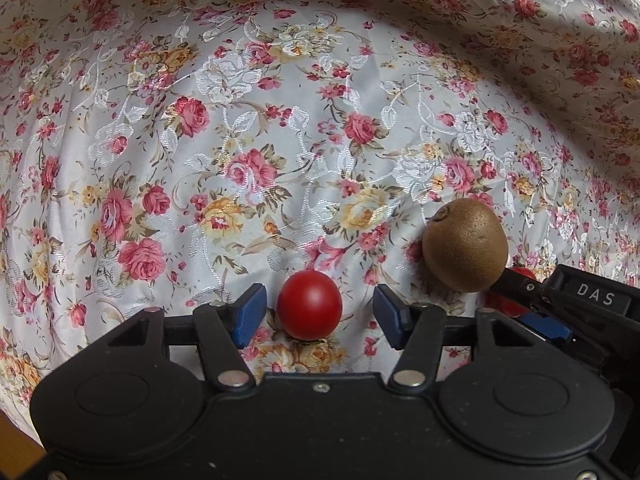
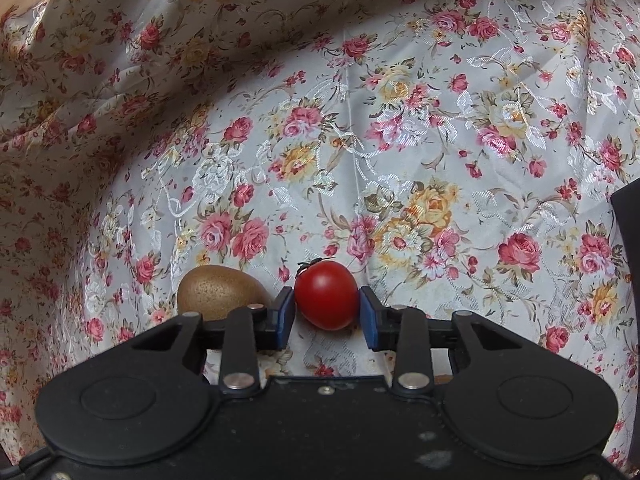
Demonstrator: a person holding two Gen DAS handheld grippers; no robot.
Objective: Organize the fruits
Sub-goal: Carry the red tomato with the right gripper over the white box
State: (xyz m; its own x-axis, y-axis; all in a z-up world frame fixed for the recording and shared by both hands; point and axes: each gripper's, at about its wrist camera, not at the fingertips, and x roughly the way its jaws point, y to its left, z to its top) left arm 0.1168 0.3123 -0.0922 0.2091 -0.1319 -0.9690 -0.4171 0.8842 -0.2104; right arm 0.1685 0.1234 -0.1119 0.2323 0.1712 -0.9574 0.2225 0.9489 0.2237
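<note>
In the left wrist view a round red tomato (image 1: 309,305) lies on the floral cloth between the blue pads of my left gripper (image 1: 320,316), which is open with gaps on both sides. A brown kiwi (image 1: 465,245) lies just to the right. Behind the kiwi my right gripper (image 1: 532,312) shows at the right edge around a second tomato (image 1: 505,306). In the right wrist view my right gripper (image 2: 327,314) has its pads touching both sides of a red tomato with a stem (image 2: 327,295). The kiwi (image 2: 218,292) lies just left of it.
The floral cloth (image 1: 280,140) covers the whole surface and rises in folds at the back (image 2: 120,60). A dark object (image 2: 628,248) stands at the right edge of the right wrist view. A strip of wood (image 1: 16,446) shows at the lower left.
</note>
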